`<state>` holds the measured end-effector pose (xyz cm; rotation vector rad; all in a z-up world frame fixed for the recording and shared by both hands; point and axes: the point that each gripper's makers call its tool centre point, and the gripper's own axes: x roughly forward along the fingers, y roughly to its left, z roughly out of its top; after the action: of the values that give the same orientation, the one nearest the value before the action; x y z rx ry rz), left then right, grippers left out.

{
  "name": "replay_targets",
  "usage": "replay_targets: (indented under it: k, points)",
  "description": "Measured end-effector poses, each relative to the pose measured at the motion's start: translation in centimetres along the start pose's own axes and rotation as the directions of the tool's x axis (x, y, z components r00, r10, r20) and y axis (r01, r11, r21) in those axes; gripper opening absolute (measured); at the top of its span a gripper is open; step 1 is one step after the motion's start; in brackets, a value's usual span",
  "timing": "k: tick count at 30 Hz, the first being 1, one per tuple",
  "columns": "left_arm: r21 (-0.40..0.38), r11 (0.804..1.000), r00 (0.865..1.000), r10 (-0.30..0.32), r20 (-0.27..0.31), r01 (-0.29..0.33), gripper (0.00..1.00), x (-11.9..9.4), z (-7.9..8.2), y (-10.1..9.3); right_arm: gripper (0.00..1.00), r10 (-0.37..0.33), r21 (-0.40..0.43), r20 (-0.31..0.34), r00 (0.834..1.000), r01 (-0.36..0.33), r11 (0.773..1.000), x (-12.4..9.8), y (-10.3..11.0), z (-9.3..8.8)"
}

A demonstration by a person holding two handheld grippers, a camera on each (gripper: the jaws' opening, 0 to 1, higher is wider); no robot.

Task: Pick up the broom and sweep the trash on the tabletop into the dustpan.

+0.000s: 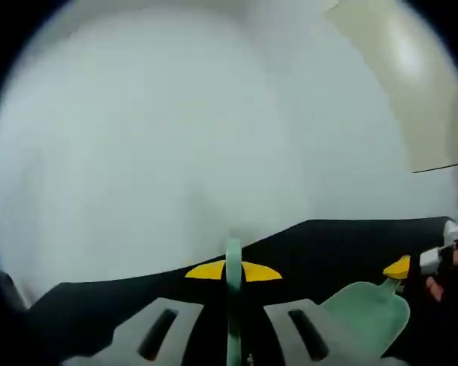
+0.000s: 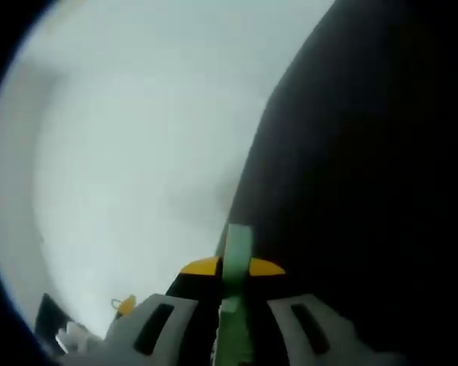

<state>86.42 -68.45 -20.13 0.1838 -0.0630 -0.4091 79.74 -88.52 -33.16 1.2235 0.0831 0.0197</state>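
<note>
— What does the left gripper [image 1: 233, 268] hold?
— A thin green handle; its jaws are closed on it, above the black surface [image 1: 336, 244]. A green dustpan [image 1: 366, 313] lies on that surface, to the right of the jaws.
— And the right gripper [image 2: 237, 267]?
— Its jaws pinch a green handle too — which tool it belongs to, I cannot tell.

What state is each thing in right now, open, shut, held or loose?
Left gripper: shut on a thin green handle, seen edge-on.
Right gripper: shut on a green tool.
Green handle: clamped between the left jaws, standing upright in that view.
Green tool: held by its narrow end, its flat wide end over the black tabletop; whether it touches is unclear.
</note>
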Motion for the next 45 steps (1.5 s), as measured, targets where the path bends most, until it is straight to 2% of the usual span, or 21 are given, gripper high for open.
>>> replay_targets:
  k: [3,4,11,15,18,21,23,26,28,29,31,33,34,36,39,45]
  points:
    - [0.013,0.999,1.0,-0.03,0.003,0.03,0.04,-0.5,0.6,-2.7,0.13,0.003,-0.002,0.001,1.0,-0.003,1.0,0.1,0.0,0.1]
    - [0.055,0.998,1.0,-0.021,0.004,0.021,0.04,-0.6,0.7,-3.3,0.13,0.005,-0.001,0.002,1.0,-0.005,1.0,0.0,0.0,0.0]
    - [0.054,0.997,0.997,-0.049,0.051,0.047,0.04,-0.7,2.7,-7.8,0.13,0.01,0.001,0.002,1.0,-0.01,1.0,0.1,0.1,0.2]
    - [-0.003,0.997,0.991,-0.081,0.11,0.081,0.04,0.1,4.9,-8.0,0.13,0.013,0.005,0.002,1.0,-0.013,1.0,0.0,0.1,0.2]
    - [-0.006,0.995,0.981,-0.101,0.166,0.104,0.04,-0.9,6.7,-8.6,0.13,0.016,0.007,0.0,1.0,-0.016,1.0,0.0,0.2,0.2]
    - [0.015,0.997,0.979,-0.076,0.192,0.074,0.04,-2.0,7.8,-7.1,0.13,0.021,0.012,-0.003,1.0,-0.021,1.0,-0.1,0.3,0.1]
    - [0.042,0.999,0.983,-0.03,0.18,0.023,0.04,-2.6,7.6,-5.1,0.13,0.024,0.015,-0.005,1.0,-0.023,1.0,-0.1,0.3,0.1]
    - [0.084,0.994,0.989,0.052,0.139,-0.064,0.04,-2.7,5.9,-2.1,0.13,0.026,0.013,-0.004,1.0,-0.026,1.0,0.0,0.3,0.1]
    - [0.061,0.996,0.995,0.062,0.083,-0.067,0.04,-1.7,3.8,-1.1,0.13,0.028,0.009,-0.001,1.0,-0.028,1.0,0.0,0.3,0.1]
    - [0.033,0.998,0.997,0.045,0.063,-0.047,0.04,-1.0,2.8,-1.2,0.13,0.028,0.008,-0.001,1.0,-0.028,1.0,0.0,0.3,0.1]
    - [-0.014,1.0,0.999,0.001,0.033,0.0,0.04,0.2,1.4,-2.2,0.13,0.028,0.009,0.0,1.0,-0.028,1.0,0.0,0.3,0.1]
    - [0.008,0.999,0.999,-0.048,-0.01,0.048,0.04,1.1,0.2,-4.0,0.13,0.03,0.013,0.0,1.0,-0.03,0.999,0.1,0.3,0.2]
    - [0.009,0.998,0.999,-0.054,0.005,0.054,0.04,1.3,0.3,-4.7,0.13,0.029,0.013,0.0,1.0,-0.029,0.999,0.1,0.3,0.2]
    - [0.094,0.994,0.999,-0.052,-0.007,0.053,0.04,1.3,0.4,-6.3,0.13,0.029,0.013,0.0,1.0,-0.029,1.0,0.1,0.2,0.2]
    - [0.087,0.994,0.998,-0.071,0.001,0.07,0.04,1.1,0.8,-8.1,0.13,0.028,0.009,0.001,1.0,-0.028,1.0,0.0,0.3,0.2]
    - [0.098,0.991,0.995,-0.093,0.033,0.089,0.04,0.4,2.0,-10.4,0.13,0.028,0.006,0.002,1.0,-0.028,1.0,-0.1,0.3,0.1]
